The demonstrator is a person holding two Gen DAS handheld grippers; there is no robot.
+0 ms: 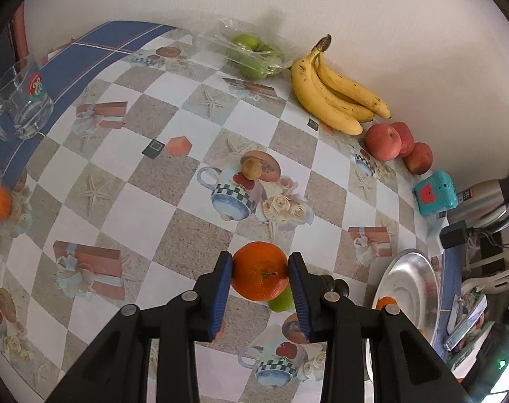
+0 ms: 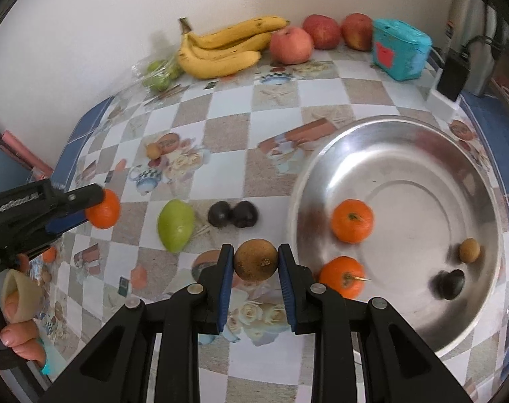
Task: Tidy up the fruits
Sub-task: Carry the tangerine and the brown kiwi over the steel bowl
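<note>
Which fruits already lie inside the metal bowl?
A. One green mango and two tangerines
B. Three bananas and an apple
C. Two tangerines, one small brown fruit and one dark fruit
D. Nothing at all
C: in the right wrist view the metal bowl holds two tangerines, a small brown fruit and a dark fruit, while the bananas, apples and green mango lie on the table outside it.

table centre (image 2: 227,110) lies open for passing, back wall edge blocked by bananas (image 2: 227,48), apples (image 2: 316,37) and teal box (image 2: 400,48), green fruit (image 2: 175,225) and two dark fruits (image 2: 232,214) sit just left of the steel bowl (image 2: 402,127), its middle bare.
</note>
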